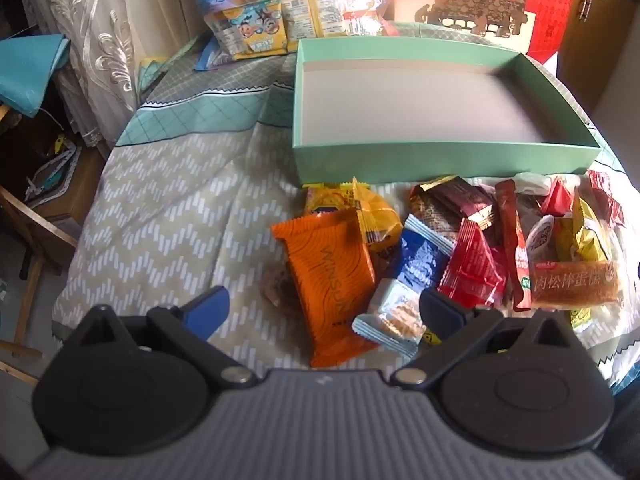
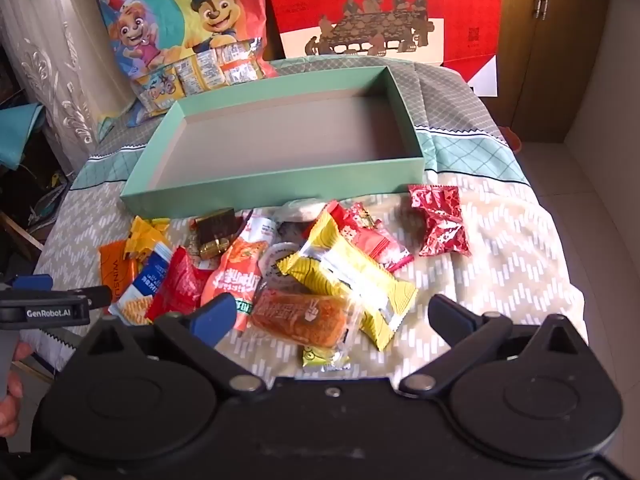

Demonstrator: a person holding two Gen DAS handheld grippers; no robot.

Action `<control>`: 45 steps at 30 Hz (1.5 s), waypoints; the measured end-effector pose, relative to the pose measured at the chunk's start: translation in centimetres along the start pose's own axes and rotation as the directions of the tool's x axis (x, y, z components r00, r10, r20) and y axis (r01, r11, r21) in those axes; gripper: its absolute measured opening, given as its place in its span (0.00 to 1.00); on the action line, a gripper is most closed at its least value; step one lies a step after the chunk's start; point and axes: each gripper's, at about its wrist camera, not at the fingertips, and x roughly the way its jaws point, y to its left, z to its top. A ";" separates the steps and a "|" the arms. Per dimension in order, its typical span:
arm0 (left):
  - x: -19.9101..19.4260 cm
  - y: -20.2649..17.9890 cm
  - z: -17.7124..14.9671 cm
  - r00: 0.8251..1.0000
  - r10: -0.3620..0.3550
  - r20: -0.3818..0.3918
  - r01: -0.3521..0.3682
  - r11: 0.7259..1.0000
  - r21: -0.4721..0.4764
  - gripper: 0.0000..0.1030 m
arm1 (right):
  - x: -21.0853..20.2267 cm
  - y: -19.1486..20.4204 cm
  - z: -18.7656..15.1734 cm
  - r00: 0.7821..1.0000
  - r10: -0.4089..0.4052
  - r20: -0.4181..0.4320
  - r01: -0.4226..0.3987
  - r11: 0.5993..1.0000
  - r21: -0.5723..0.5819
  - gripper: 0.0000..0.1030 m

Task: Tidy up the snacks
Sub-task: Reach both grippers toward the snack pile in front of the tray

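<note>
Bedding with a beige chevron print and a teal diamond band covers the bed (image 2: pixel 500 248) — curtain at 9 o'clock, wooden cabinet (image 2: pixel 548 40) at 2 o'clock.

- Cartoon gift bag (image 2: pixel 180 20), propped behind at 11 o'clock; small yellow packets at its foot.
- Red printed box (image 2: pixel 384 12), standing at 12 o'clock behind the tray.
- Mint-green box tray (image 2: pixel 280 192), centre; nothing inside, grey floor bare.
- Snack pile (image 2: pixel 280 264), loose on the bedding just in front of the tray's near wall: orange packet (image 1: pixel 332 280), yellow packet (image 2: pixel 352 280), clear-wrapped brown cake (image 2: pixel 300 312), blue cracker packet (image 2: pixel 140 284), several red ones.
- Red foil packet (image 2: pixel 440 220), apart from the pile at 2 o'clock.
- Left gripper (image 1: pixel 324 308), jaws spread wide, holding nothing, over the orange packet.
- Right gripper (image 2: pixel 332 316), jaws likewise wide apart — above the brown cake.
</note>
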 end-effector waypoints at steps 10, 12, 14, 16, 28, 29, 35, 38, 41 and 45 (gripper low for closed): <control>-0.2 -0.6 0.7 1.000 -0.022 -0.019 0.023 0.999 0.025 1.00 | 0.2 0.7 0.6 1.000 -0.017 -0.007 0.017 0.999 -0.032 1.00; -0.2 -0.8 0.8 0.999 -0.025 -0.019 0.026 0.999 0.031 1.00 | 0.1 0.5 0.7 1.000 -0.013 -0.001 0.013 0.999 -0.031 1.00; -0.3 -1.0 0.9 0.999 -0.025 -0.020 0.026 0.999 0.035 1.00 | 0.0 0.2 0.9 1.000 -0.011 0.006 0.011 1.000 -0.025 1.00; -0.4 -1.0 0.9 0.999 -0.028 -0.020 0.028 0.999 0.036 1.00 | -0.1 -0.1 1.0 1.000 -0.010 0.009 0.010 1.000 -0.019 1.00; -0.5 -0.8 1.4 0.998 -0.034 -0.046 0.036 0.999 0.026 1.00 | -0.1 -0.2 1.4 1.000 -0.012 0.008 0.012 1.000 0.001 1.00; -0.4 -0.8 1.4 0.998 -0.035 -0.050 0.036 0.999 0.024 1.00 | 0.0 -0.2 1.5 1.000 -0.010 0.005 0.010 1.000 0.000 1.00; 0.1 -0.7 1.5 0.997 -0.035 -0.073 0.037 0.999 0.020 1.00 | 0.6 -0.2 1.8 1.000 -0.004 -0.013 0.003 1.000 -0.011 1.00; 0.5 -0.6 1.6 0.996 -0.036 -0.086 0.038 0.999 0.019 1.00 | 1.0 -0.2 1.9 1.000 0.007 -0.020 -0.008 1.000 -0.007 1.00; 0.9 -0.3 1.6 0.995 -0.033 -0.094 0.035 0.999 0.014 1.00 | 1.3 -0.2 2.0 1.000 0.013 -0.023 -0.014 1.000 -0.014 1.00; 2.5 1.1 1.8 0.996 0.010 -0.093 -0.010 1.000 -0.004 1.00 | 2.1 -0.6 2.3 0.999 0.027 -0.026 -0.027 0.999 -0.021 1.00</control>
